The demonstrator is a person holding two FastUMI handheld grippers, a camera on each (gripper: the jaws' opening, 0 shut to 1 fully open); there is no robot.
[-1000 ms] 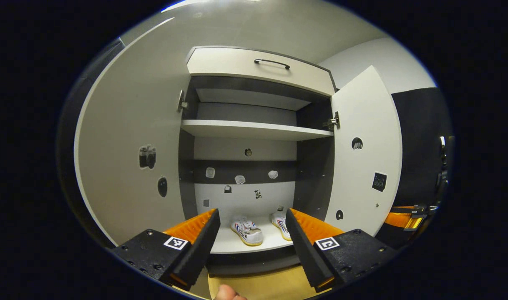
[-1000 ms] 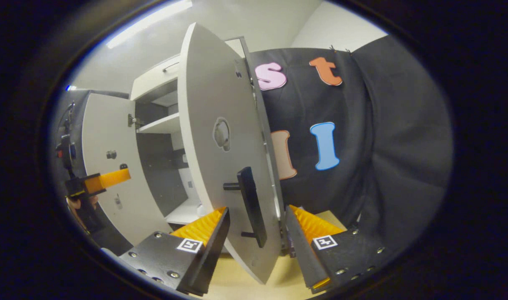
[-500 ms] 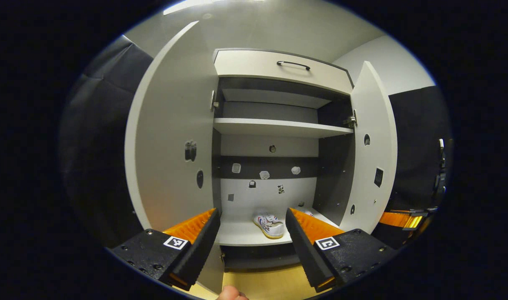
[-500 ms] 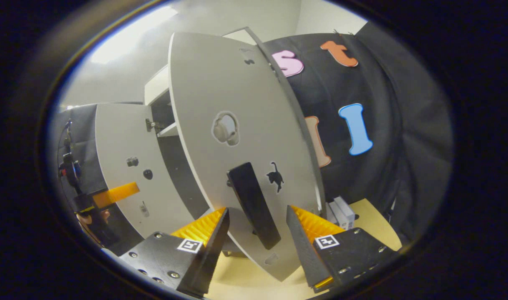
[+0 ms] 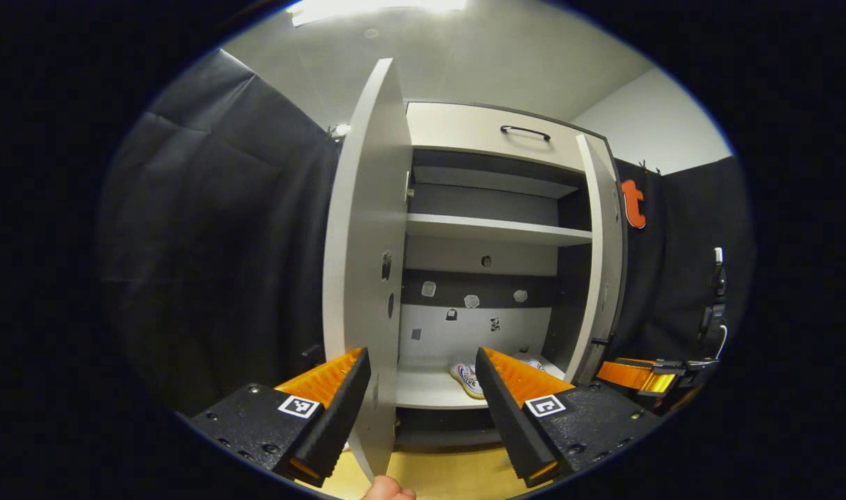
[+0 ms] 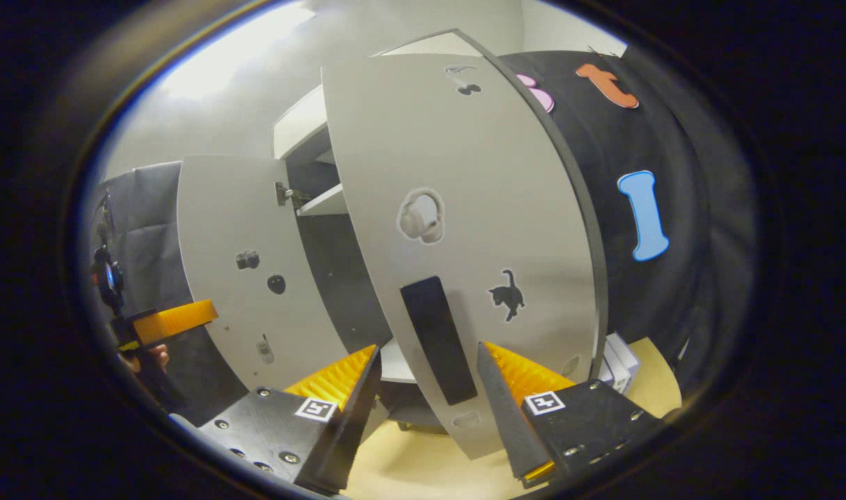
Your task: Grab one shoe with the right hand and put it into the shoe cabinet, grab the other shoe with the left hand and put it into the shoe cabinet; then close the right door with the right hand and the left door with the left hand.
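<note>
While the left gripper (image 5: 423,389) hangs with its fingers spread apart and nothing between them, the edge of the left door (image 5: 367,278) stands just ahead of it, swung out toward the camera. A fingertip (image 5: 388,492) of the holding hand peeks in at the bottom edge of the left gripper view. Past the door lies the open shoe cabinet (image 5: 492,229), and on its bottom shelf (image 5: 423,389) sits a white shoe (image 5: 465,376), with a sliver of the other shoe (image 5: 534,362) just beside it, mostly hidden behind a finger. Farther right, the right door (image 5: 600,264) stands partly swung in, and the right gripper (image 5: 638,375) shows just beyond its lower edge.

Seen from the right gripper view, the right gripper (image 6: 426,389) is likewise spread open, gripping nothing. The right door's outer face (image 6: 465,229) rises close ahead, its dark vertical handle (image 6: 437,340) standing between the fingers; whether either finger touches it, I cannot tell. Beyond, the left door (image 6: 242,264) stands open, with the left gripper (image 6: 166,323) near it at far left.
</note>
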